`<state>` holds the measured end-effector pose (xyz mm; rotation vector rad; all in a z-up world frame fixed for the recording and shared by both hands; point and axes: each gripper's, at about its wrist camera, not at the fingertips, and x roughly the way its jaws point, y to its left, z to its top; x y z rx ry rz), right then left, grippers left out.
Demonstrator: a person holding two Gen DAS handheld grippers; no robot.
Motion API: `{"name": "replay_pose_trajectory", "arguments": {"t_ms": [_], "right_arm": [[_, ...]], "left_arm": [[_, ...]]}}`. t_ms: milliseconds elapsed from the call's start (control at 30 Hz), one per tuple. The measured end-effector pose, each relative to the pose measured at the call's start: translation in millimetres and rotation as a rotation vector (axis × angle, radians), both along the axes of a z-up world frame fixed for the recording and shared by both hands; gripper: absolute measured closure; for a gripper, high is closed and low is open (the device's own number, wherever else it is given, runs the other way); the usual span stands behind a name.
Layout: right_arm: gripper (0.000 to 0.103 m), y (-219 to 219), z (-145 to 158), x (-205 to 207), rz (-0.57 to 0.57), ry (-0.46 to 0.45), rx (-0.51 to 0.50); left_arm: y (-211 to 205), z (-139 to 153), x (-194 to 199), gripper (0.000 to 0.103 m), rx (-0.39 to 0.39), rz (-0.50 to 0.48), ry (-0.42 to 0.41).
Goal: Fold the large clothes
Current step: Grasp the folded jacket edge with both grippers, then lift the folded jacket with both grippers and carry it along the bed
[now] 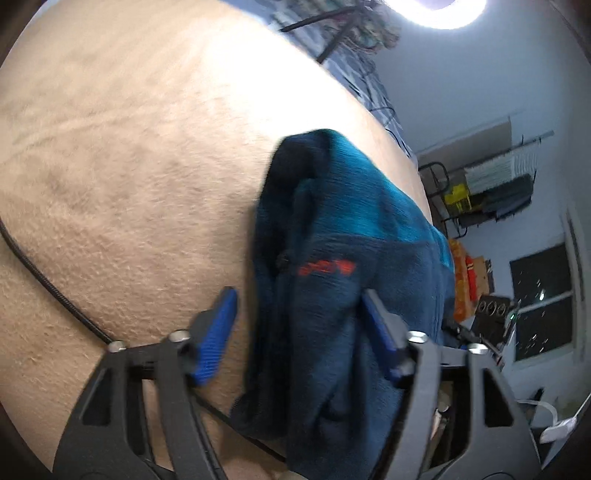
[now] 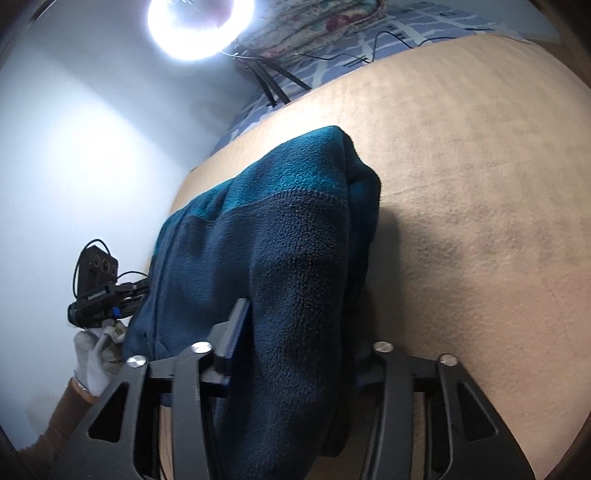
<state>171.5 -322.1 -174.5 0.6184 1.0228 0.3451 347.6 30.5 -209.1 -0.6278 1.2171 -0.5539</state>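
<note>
A dark blue fleece jacket (image 1: pixel 343 229) with a teal band and small red lettering lies folded in a thick bundle on a tan bed cover (image 1: pixel 110 147). In the left wrist view my left gripper (image 1: pixel 299 317) stands open around its near end: the cloth rests against the right pad, while the left pad (image 1: pixel 218 332) is clear of it. In the right wrist view the fleece jacket (image 2: pixel 280 236) fills my right gripper (image 2: pixel 299 343). Its left pad (image 2: pixel 238 332) presses the cloth and the right finger is hidden behind the fold.
A black cable (image 1: pixel 44 280) crosses the tan cover (image 2: pixel 480 184). A gloved hand (image 2: pixel 92 362) holds the other gripper (image 2: pixel 96 291) at the left edge. A ring light (image 2: pixel 199 26), a patterned sheet (image 2: pixel 369 40) and a clothes rack (image 1: pixel 498 177) lie beyond.
</note>
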Motion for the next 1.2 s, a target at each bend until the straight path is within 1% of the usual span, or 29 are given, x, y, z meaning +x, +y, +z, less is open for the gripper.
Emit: {"name": "replay_pose_trajectory", "arguments": {"t_ms": [33, 100, 167, 200, 267, 300, 333, 367, 433, 533, 600, 700, 833, 933, 1000, 1200], "right_arm": [[0.039, -3, -1, -3, 0.003, 0.004, 0.005], [0.032, -10, -8, -4, 0.013, 0.032, 0.051], [0.032, -18, -18, -5, 0.026, 0.054, 0.121], [0.032, -20, -24, -5, 0.026, 0.054, 0.163], [0.031, -20, -30, -4, 0.030, 0.040, 0.212], [0.031, -18, -32, -3, 0.035, 0.032, 0.227], [0.034, -13, -34, -2, 0.041, 0.024, 0.233], [0.038, -8, -34, -1, 0.047, 0.014, 0.225], [0.053, -1, -33, 1, 0.055, 0.012, 0.205], [0.064, 1, -21, -3, 0.050, 0.006, 0.155], [0.066, 4, -9, -7, 0.055, -0.009, 0.095], [0.068, 15, 10, -12, 0.064, -0.042, 0.020], [0.070, 22, 34, -24, 0.063, -0.071, -0.034], [0.070, 24, 55, -36, 0.064, -0.094, -0.066], [0.070, 22, 72, -48, 0.061, -0.120, -0.084], [0.071, 13, 105, -70, 0.049, -0.155, -0.134]], "left_arm": [[3, -5, 2, 0.031, -0.034, -0.004, 0.017], [7, -16, 4, 0.031, -0.105, -0.006, 0.044], [7, -18, 6, 0.031, -0.130, -0.004, 0.030], [5, -19, 6, 0.031, -0.136, -0.006, 0.018], [1, -19, 8, 0.031, -0.134, -0.007, -0.004], [-2, -18, 8, 0.033, -0.133, -0.004, -0.017], [-5, -18, 8, 0.046, -0.135, -0.005, -0.027], [-8, -17, 6, 0.052, -0.143, -0.007, -0.024], [-11, -14, 6, 0.057, -0.135, 0.012, -0.026], [-14, -3, 0, 0.066, -0.084, 0.014, -0.061], [-16, 8, -6, 0.069, -0.043, 0.008, -0.090], [-19, 26, -17, 0.071, -0.006, -0.004, -0.120], [-21, 44, -32, 0.072, 0.013, -0.036, -0.133], [-24, 60, -46, 0.072, 0.011, -0.056, -0.155], [-26, 71, -55, 0.072, 0.007, -0.064, -0.169], [-46, 100, -72, 0.072, 0.019, -0.102, -0.203]]}}
